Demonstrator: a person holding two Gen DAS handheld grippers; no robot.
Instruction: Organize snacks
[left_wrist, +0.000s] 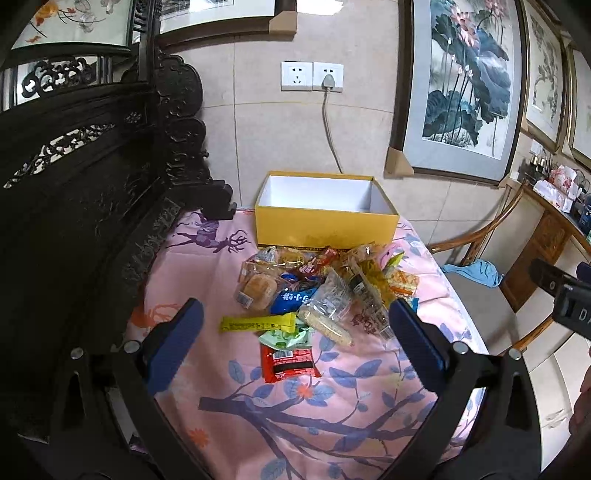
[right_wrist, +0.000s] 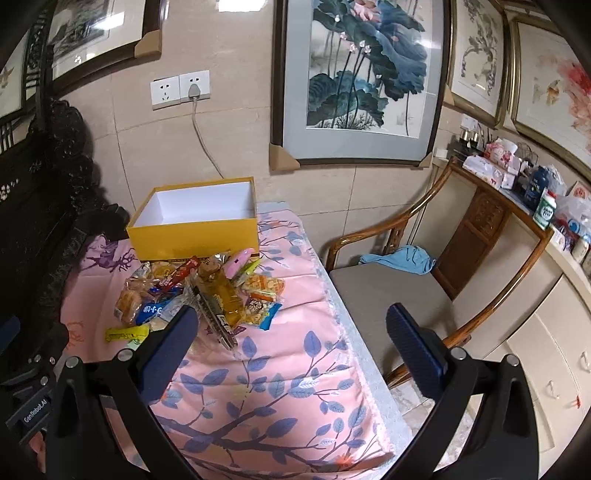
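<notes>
- Your job appears to be just starting: the yellow box (left_wrist: 327, 221) sits empty at the back of the pink floral cloth (left_wrist: 332, 398), and the snack pile (left_wrist: 317, 291) lies just in front of it, touching its front wall; nothing is gripped yet.
- Start with the loose outliers, I'd judge; the red wrapper (left_wrist: 290, 362) and the yellow-green bar (left_wrist: 258, 325) lie nearest you and apart from the tangle, so 1 clean pinch each should lift them without dragging neighbours.
- Pinch crinkly packets across the flat middle, not a sealed edge; they may slip.
- Your left gripper (left_wrist: 295, 332) hovers above the near side of the pile, jaws wide apart, empty, aimed toward the box.
- Your right gripper (right_wrist: 291, 332) hangs off to the right over the cloth's edge near the wooden chair (right_wrist: 388, 288), jaws also spread and empty; swing it left before reaching.
</notes>
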